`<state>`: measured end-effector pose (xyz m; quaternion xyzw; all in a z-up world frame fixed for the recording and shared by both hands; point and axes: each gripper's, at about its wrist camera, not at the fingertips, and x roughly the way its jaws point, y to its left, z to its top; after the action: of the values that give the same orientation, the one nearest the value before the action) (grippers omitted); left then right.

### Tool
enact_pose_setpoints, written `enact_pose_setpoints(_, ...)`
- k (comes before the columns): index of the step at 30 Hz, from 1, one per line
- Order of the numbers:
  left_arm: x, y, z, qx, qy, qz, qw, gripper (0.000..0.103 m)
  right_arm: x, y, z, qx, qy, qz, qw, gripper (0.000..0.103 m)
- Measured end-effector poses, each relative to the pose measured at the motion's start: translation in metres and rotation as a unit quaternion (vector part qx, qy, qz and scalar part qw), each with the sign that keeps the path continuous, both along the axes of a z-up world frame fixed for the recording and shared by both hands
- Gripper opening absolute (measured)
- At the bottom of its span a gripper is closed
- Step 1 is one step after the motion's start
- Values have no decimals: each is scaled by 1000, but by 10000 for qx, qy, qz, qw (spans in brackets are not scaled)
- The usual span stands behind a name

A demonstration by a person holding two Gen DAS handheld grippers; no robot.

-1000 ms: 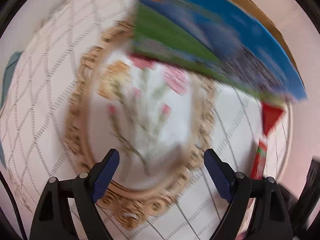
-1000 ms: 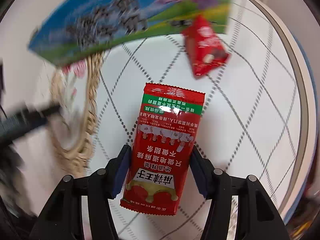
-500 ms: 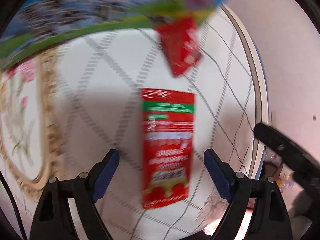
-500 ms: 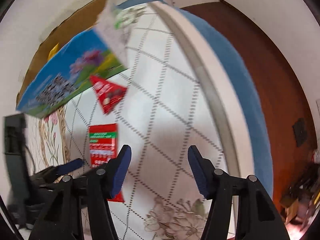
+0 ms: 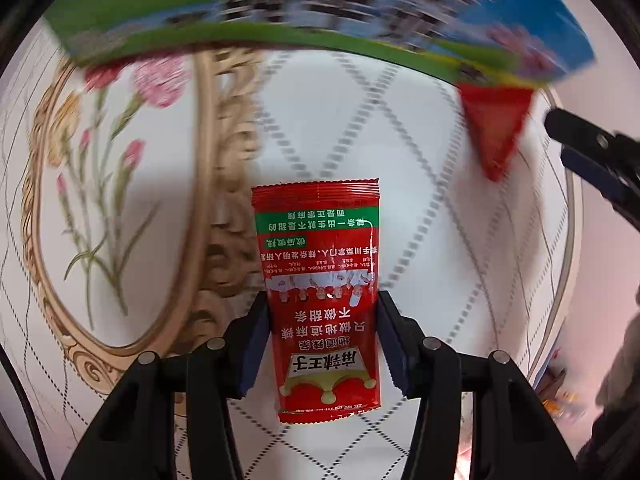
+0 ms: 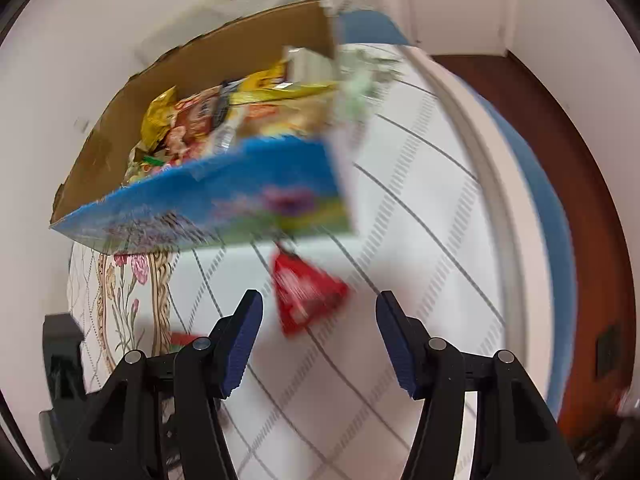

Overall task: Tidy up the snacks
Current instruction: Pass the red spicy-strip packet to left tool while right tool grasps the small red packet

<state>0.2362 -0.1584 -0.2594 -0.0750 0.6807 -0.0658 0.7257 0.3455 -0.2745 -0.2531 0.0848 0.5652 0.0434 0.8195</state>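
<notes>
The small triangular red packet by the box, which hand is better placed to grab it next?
Right. The right gripper is open and empty with the triangular packet just ahead between its fingers; the left gripper is closing around the long red packet.

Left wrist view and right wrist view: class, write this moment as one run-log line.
left gripper: closing on red snack packet | right gripper: open, empty | triangular red packet: on tablecloth | box: holds snacks
</notes>
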Motion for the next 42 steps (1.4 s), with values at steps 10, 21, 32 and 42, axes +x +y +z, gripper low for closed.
enact_pose_setpoints(10,-19,9,1,-108,71,149,9998,49,3,25,-29,-197,840,592,9945,36)
enact_pose_setpoints(21,-29,34,-8,-272,391,22,9989,56,-67,7,-44,449,1370,219,9893,37)
enact_pose_setpoints(32,-12,20,-19,-357,582,84,9976,68,-65,13,-50,566,1487,291,9868,44)
enact_pose_setpoints(42,-27,22,-13,-292,506,116,9982,48,-67,27,-62,395,1333,387,9895,42)
